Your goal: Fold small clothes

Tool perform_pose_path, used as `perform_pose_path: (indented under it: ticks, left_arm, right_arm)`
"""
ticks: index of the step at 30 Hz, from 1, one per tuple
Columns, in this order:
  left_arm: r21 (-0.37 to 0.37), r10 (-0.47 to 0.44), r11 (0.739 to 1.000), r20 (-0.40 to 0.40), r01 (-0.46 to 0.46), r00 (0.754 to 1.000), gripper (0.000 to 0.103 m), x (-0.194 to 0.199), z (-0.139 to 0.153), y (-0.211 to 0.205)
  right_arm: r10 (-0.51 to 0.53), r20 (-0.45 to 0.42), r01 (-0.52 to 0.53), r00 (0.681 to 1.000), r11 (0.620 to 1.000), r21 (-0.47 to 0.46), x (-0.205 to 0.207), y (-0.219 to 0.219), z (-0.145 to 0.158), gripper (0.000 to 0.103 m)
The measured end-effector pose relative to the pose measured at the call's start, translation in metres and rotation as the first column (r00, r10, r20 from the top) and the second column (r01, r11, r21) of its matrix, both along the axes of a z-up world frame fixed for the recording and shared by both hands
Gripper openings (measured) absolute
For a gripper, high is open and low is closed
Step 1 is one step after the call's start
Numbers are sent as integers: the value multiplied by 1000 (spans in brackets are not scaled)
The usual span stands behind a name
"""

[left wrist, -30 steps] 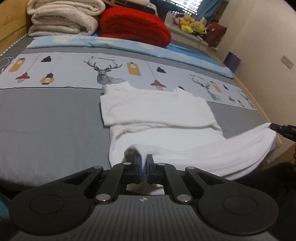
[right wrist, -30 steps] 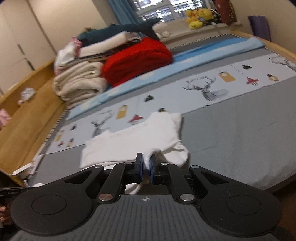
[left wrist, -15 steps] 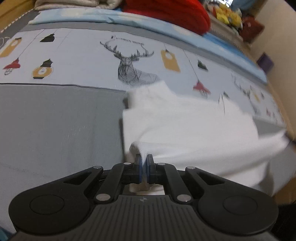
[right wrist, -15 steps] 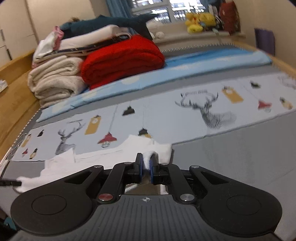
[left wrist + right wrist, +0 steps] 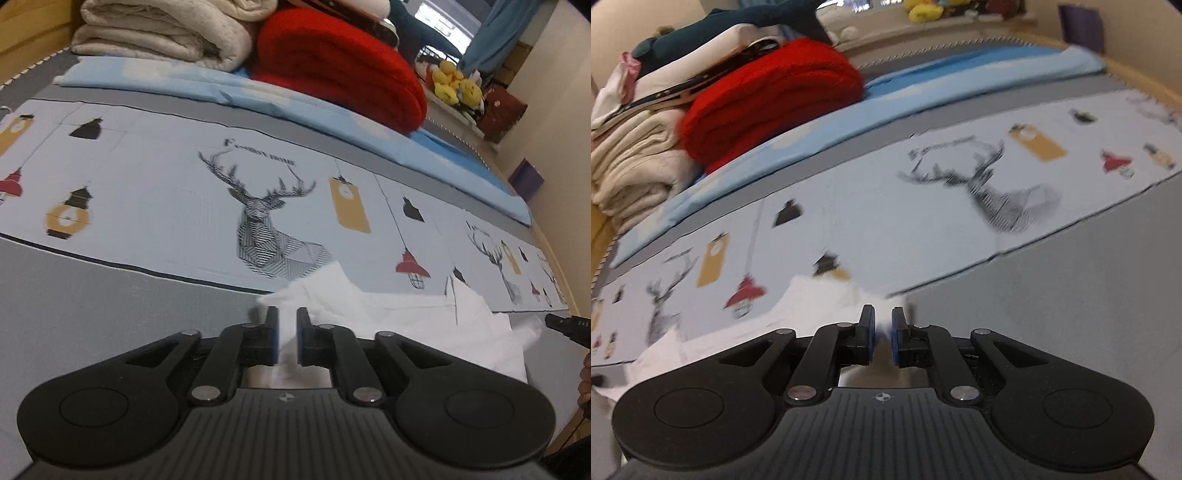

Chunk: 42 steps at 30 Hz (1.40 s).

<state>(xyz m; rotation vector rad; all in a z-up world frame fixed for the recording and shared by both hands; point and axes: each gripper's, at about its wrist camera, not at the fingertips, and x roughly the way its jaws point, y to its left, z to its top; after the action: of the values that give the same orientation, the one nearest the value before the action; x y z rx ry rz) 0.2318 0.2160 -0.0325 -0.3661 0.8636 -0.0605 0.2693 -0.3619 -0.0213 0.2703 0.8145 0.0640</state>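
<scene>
left gripper (image 5: pixel 287 334): jaws opening, a narrow gap between the blue pads; white cloth sits in the gap, pads no longer pressing it.
right gripper (image 5: pixel 882 334): jaws also opening, a slim gap; a white cloth edge lies between them, blurred, and it looks released rather than pinched.
white garment (image 5: pixel 406 317): folded over on the bed (image 5: pixel 92 317), straddling the border between the grey area and the pale printed band; from the left gripper it spreads toward 2 o'clock, its far corner touching the tip of the other gripper at the 3 o'clock edge of the left view.
deer print (image 5: pixel 269 229): at 12 o'clock, just beyond the garment.
red blanket (image 5: pixel 340 62) and cream blanket (image 5: pixel 166 33): stacked at the far side of the bed, 12 to 1 o'clock, well apart from the garment.
yellow plush toys (image 5: pixel 456 86): at 1 o'clock on the window ledge.
</scene>
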Motion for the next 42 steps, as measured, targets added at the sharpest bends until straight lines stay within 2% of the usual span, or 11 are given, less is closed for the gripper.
perform_pose_path:
  ticks: [3,7,11,16,29,30,31,32,33,37,42]
  left_arm:
    - [-23,-10,1000,-80,8,997,27,-2,-10,6]
    - [25,-58,998,-117,61,991,28,-7,-15,-11]
    - [44,-65,997,-113,70,991,31,-11,-16,-26]
    - [150,-47,986,-130,67,990,34,-6,-20,-42]
    - [155,-27,987,-155,52,988,35,34,-32,-46]
    - [152,-31,987,-153,54,988,34,37,-33,-46]
    - [145,-42,987,-148,64,988,26,40,-34,-47]
    - [137,-57,988,-140,77,989,4,43,-34,-47]
    - [142,-60,987,-118,77,991,3,45,-31,-47]
    - [144,41,989,27,-45,999,3,52,-14,-30]
    - [149,66,986,39,-71,997,3,67,-18,-27]
  right_arm:
    - [-56,18,56,998,998,2,0,-16,4,10]
    - [-21,-50,23,999,999,39,-5,-22,-6,14]
    - [70,-105,-72,992,997,-9,-11,-2,-16,23]
    - [117,-143,-130,983,988,-84,-11,17,-23,27]
    - [89,-126,-102,988,990,-98,29,31,-38,28]
    - [88,-116,-100,989,990,-102,31,33,-38,27]
    - [87,-101,-98,991,989,-110,34,35,-37,19]
    - [84,-84,-93,993,989,-111,37,36,-35,12]
    - [80,-70,-87,994,991,-103,40,35,-34,5]
    - [21,32,-20,999,999,-43,46,31,-20,4]
    - [-57,129,62,990,998,-34,57,28,-10,4]
